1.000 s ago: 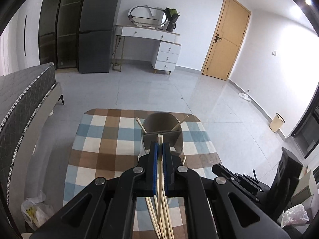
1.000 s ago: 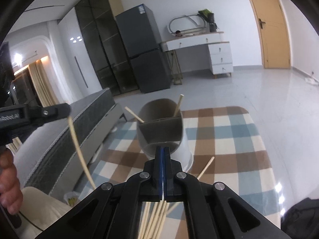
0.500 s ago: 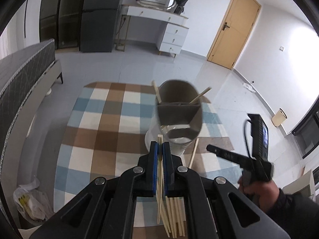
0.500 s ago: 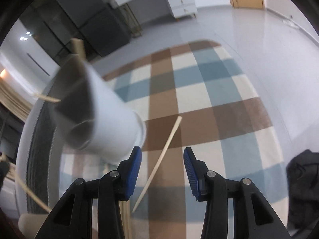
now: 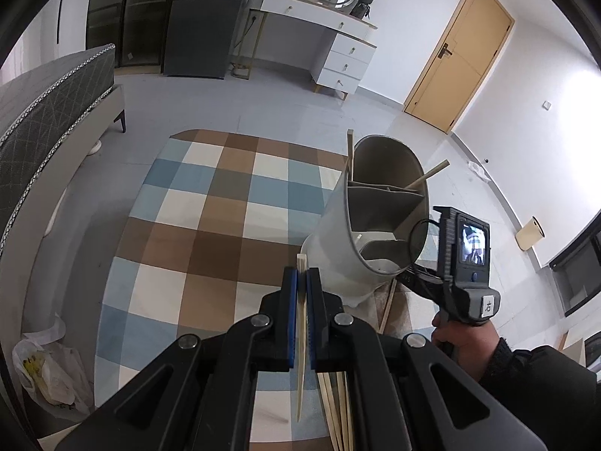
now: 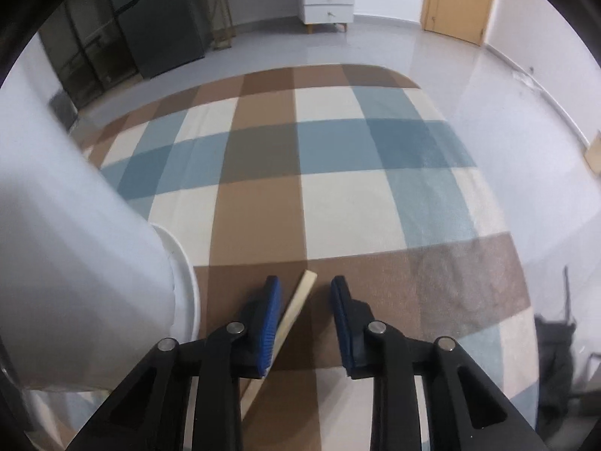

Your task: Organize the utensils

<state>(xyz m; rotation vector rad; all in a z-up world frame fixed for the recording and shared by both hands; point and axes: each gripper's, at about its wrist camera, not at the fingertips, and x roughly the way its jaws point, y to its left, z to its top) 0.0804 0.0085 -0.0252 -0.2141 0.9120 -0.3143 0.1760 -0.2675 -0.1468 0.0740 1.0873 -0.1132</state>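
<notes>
Checked tablecloth point(image 6: 338, 158) covers the table; pale tiled floor point(image 5: 263, 97) beyond.

Pale wooden chopsticks point(image 5: 301, 323), a smooth matt plastic holder point(image 5: 349, 240), woven checked cloth point(image 6: 338, 158), glossy floor tiles point(image 5: 225, 105).

Left gripper point(image 5: 302, 282) drops lower and nearer the holder point(image 5: 370, 221) since a second ago; pads clamp the same single chopstick point(image 5: 301, 338) throughout; holder, earlier centred ahead of the fingers, now sits up and to the right, larger in the left view; right gripper point(image 6: 305, 317), shut with nothing in it a second ago above the table, sweeps down to the checked cloth point(image 6: 338, 173); its jaws sprang wide half a second ago and are now closing, a loose chopstick point(image 6: 291, 314) lying between them, pads not yet pressing it; holder slides from centre to far left edge of the right view; the person's hand point(image 5: 460, 342) carrying the right gripper comes closer in the left view.
</notes>
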